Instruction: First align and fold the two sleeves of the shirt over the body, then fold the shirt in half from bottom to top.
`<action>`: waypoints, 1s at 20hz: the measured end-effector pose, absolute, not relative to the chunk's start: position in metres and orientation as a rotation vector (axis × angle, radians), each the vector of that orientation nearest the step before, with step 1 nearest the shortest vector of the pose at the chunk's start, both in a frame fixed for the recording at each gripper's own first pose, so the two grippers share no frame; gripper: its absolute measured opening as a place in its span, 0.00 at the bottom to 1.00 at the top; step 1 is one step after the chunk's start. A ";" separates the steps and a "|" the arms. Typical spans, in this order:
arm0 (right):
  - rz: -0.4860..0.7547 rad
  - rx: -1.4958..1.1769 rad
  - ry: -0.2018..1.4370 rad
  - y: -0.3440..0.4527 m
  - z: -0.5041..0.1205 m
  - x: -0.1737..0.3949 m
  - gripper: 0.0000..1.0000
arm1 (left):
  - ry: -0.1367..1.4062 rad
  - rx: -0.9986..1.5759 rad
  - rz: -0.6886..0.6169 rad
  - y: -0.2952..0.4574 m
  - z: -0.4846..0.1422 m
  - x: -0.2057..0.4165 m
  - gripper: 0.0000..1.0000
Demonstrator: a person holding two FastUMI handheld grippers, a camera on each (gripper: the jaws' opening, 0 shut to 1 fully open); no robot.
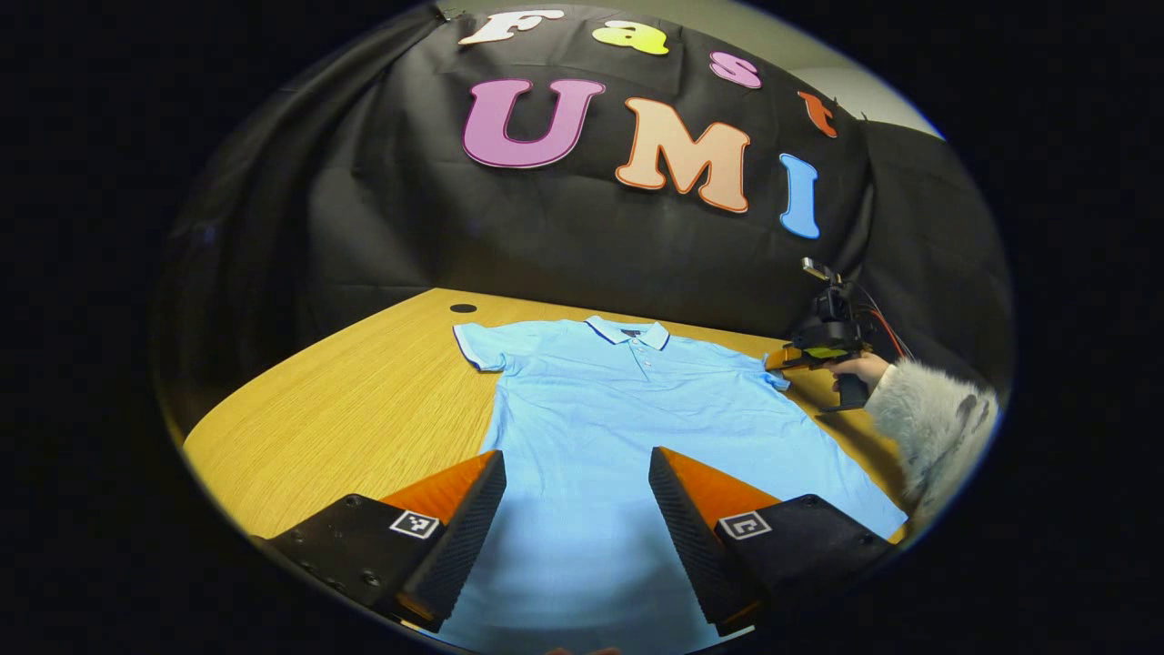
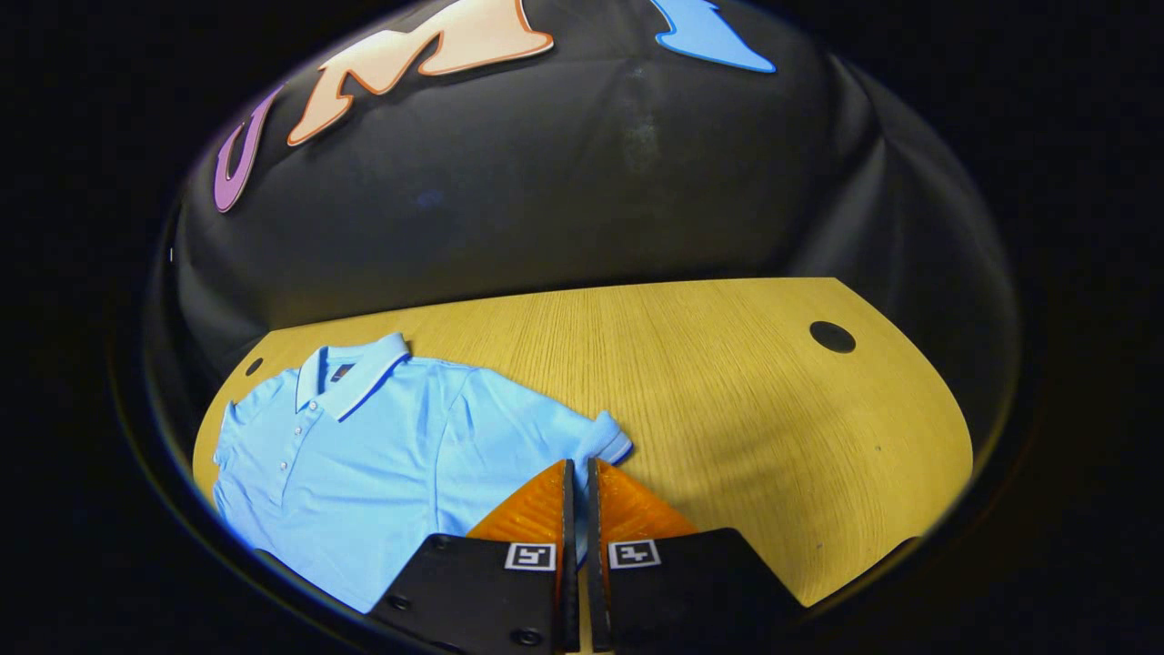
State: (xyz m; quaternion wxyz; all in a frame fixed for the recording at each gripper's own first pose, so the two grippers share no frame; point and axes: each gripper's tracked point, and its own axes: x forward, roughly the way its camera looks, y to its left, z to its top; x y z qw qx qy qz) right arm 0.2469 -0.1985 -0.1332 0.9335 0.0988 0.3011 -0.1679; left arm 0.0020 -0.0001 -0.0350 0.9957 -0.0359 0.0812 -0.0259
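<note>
Light-blue shirt (image 2: 382, 455) lay flat on wooden tabletop (image 2: 727, 382), sleeves unfolded. Right tongs (image 2: 576, 482) clenched, apparently pinching shirt's sleeve edge (image 2: 607, 444); left tongs (image 1: 576, 482) released above shirt's lower body. Sleeve-folding step likely starting; next, carrying sleeve over shirt's body.

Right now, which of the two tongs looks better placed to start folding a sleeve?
The right tongs, I'd say. Their tips sit shut at the cuff of the near sleeve, though a grip on the cloth isn't clear. The left tongs hang open over the shirt's lower body, away from either sleeve.
</note>
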 end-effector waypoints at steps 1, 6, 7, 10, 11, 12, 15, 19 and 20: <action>-0.336 0.198 0.604 -0.195 -0.129 0.248 0.07 | 0.162 -0.073 -0.054 0.000 -0.036 0.002 0.95; -0.235 0.249 0.520 -0.149 -0.092 0.258 0.07 | 0.165 -0.074 -0.054 0.001 -0.036 0.002 0.95; -0.201 0.283 0.501 -0.133 -0.083 0.261 0.07 | 0.165 -0.074 -0.055 0.001 -0.036 0.002 0.95; -0.116 0.399 0.461 -0.087 -0.065 0.272 0.06 | 0.170 -0.079 -0.064 0.000 -0.038 0.003 0.95; -0.097 0.427 0.453 -0.073 -0.064 0.275 0.07 | 0.171 -0.082 -0.068 0.000 -0.038 0.003 0.95; -0.080 0.438 0.453 -0.061 -0.067 0.279 0.07 | 0.172 -0.084 -0.072 -0.001 -0.038 0.002 0.95; -0.030 0.459 0.482 -0.028 -0.082 0.285 0.06 | 0.163 -0.081 -0.077 0.000 -0.037 0.001 0.95; 0.050 0.529 0.503 0.006 -0.095 0.291 0.16 | 0.164 -0.078 -0.075 0.001 -0.036 0.002 0.95; 0.069 0.549 0.499 0.011 -0.094 0.292 0.24 | 0.163 -0.077 -0.072 0.002 -0.035 0.002 0.95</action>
